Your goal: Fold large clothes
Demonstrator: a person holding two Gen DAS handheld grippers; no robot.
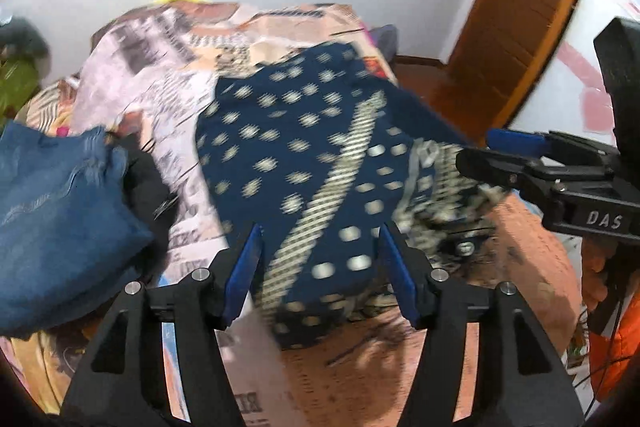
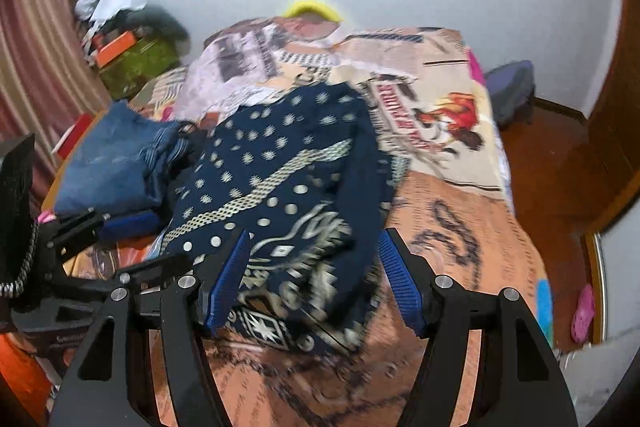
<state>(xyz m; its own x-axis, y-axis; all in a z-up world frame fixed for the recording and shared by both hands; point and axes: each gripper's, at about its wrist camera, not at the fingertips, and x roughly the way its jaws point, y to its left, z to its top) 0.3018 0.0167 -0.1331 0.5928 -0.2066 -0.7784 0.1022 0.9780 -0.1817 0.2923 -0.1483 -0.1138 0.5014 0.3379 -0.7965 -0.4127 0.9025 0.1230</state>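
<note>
printed bedspread (image 2: pixel 436 75) | wooden door (image 1: pixel 520 7) | striped curtain (image 2: pixel 36 39)

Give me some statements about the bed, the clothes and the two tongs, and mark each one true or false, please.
1. The left tongs are open and hold nothing. True.
2. The right tongs are shut on the dark blue patterned garment. False: they are open, and the garment lies loose on the bed.
3. The folded jeans lie to the left of the patterned garment. True.
4. The patterned garment is already folded into a neat square. False: it lies spread out and rumpled.
5. A wooden door stands to the right of the bed. True.
</note>
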